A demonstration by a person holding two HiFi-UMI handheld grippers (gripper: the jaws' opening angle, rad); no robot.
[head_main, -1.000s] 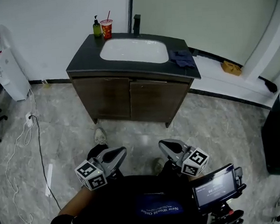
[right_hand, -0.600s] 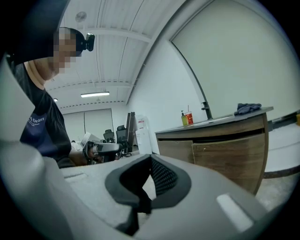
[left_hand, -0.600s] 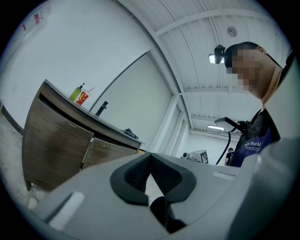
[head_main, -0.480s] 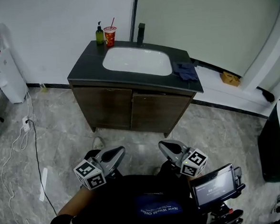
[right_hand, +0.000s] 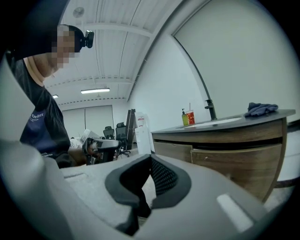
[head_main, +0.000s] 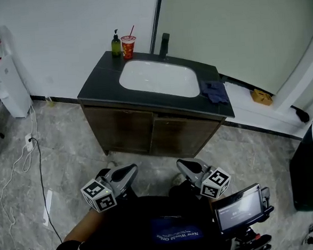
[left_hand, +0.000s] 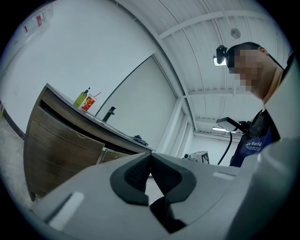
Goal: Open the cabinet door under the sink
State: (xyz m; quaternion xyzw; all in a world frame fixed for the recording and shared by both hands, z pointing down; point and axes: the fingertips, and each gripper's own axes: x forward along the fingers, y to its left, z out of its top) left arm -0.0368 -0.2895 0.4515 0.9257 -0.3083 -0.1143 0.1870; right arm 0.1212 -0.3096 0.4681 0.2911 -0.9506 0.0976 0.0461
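The two wooden cabinet doors (head_main: 126, 130) under the white sink (head_main: 158, 78) stand closed, across a stretch of marble floor (head_main: 71, 133) from the person. The left tongs (head_main: 130, 169) and right tongs (head_main: 181, 164) are held low in front of the body, each clenched on nothing, well apart from the cabinet. On the dark bench (head_main: 102, 80) stand a soap bottle (head_main: 116, 46) and a red cup (head_main: 128, 46), and a blue cloth (head_main: 216, 91) lies crumpled there.

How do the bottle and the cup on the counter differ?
The bottle is green with a pump top; the cup is red with a straw. The bottle stands nearer the left edge of the counter, the cup nearer the faucet. Both stand upright, side by side, at the counter's back.
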